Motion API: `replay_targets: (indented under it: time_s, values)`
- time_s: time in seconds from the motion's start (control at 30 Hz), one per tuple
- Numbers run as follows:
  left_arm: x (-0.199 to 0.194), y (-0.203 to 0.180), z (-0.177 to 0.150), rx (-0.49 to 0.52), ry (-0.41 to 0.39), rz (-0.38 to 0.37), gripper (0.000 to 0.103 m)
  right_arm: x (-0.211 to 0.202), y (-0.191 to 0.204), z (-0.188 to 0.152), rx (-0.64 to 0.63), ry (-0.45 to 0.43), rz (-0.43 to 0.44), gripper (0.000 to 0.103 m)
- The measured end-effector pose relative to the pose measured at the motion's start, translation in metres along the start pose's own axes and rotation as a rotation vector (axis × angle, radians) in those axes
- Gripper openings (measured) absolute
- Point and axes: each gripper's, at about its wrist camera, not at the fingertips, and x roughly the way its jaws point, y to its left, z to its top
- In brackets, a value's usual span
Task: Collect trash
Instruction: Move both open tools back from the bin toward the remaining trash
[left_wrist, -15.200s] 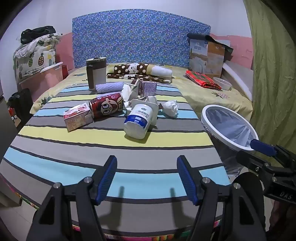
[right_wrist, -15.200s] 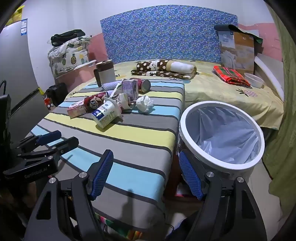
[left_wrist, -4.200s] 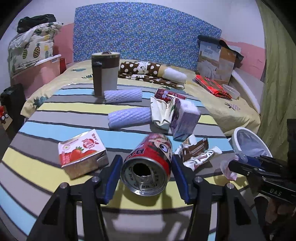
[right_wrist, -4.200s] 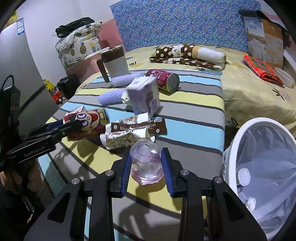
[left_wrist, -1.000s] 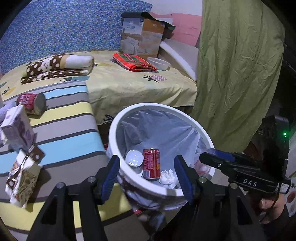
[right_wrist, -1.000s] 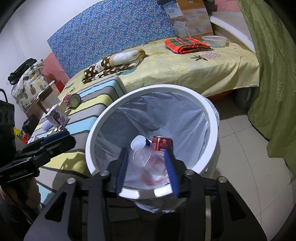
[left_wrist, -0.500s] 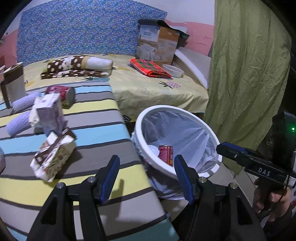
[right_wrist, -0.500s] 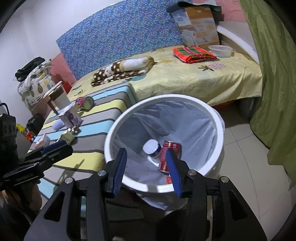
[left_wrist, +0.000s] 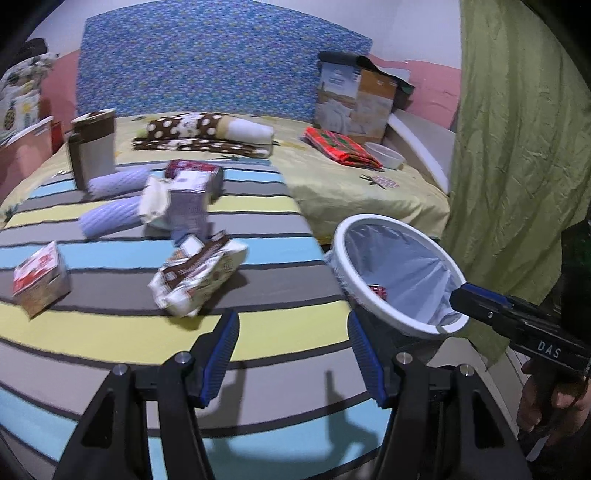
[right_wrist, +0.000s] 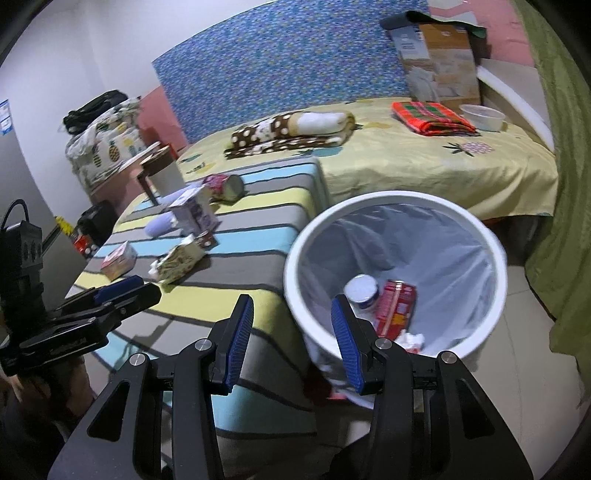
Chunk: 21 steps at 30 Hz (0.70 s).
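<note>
Trash still on the striped bedcover (left_wrist: 110, 332), some already in the white bin (right_wrist: 495, 280) beside the bed's edge. Largest to smallest:

- Bin lined with a pale bag, holding a red can (right_wrist: 395, 306), a white blue-labelled bottle (right_wrist: 362, 290) touching the can, and crumpled tissue (right_wrist: 412, 339) just beside them near the front rim.
- Crumpled brown-and-white wrapper (left_wrist: 199, 275) lying nearest the bin on the stripes.
- Purple carton (left_wrist: 188, 210) standing behind the wrapper, pale crumpled paper (left_wrist: 155, 201) touching its left side.
- Two lilac foam sleeves (left_wrist: 110, 218), one behind the other, left of the carton.
- Strawberry carton (left_wrist: 38, 275) well left of the wrapper, on its side.
- Red tin (left_wrist: 194, 173) tipped over behind the purple carton.

Left gripper (left_wrist: 291, 352) spread wide, nothing between the blue pads, above the bedcover's near stripes. Right gripper (right_wrist: 291, 338) likewise wide and empty, over the bin's near rim.
</note>
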Motion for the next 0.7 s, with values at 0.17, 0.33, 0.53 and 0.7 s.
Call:
replay_targets:
  time_s: [0.17,0.33,0.53,0.7]
  values:
    - [-0.009,0.016,-0.007,-0.033,-0.009,0.038,0.063,0.006,0.014,0.0,-0.028,0.015,0.036,0.046]
    - [-0.018,0.033,-0.013,-0.06,-0.017,0.074,0.063,0.012,0.028,0.001,-0.047,0.025,0.07,0.046]
    - [-0.027,0.055,-0.016,-0.101,-0.031,0.125,0.063,0.02,0.041,0.0,-0.06,0.042,0.101,0.046]
    - [-0.033,0.075,-0.017,-0.133,-0.044,0.158,0.063,0.025,0.053,0.003,-0.074,0.053,0.121,0.046]
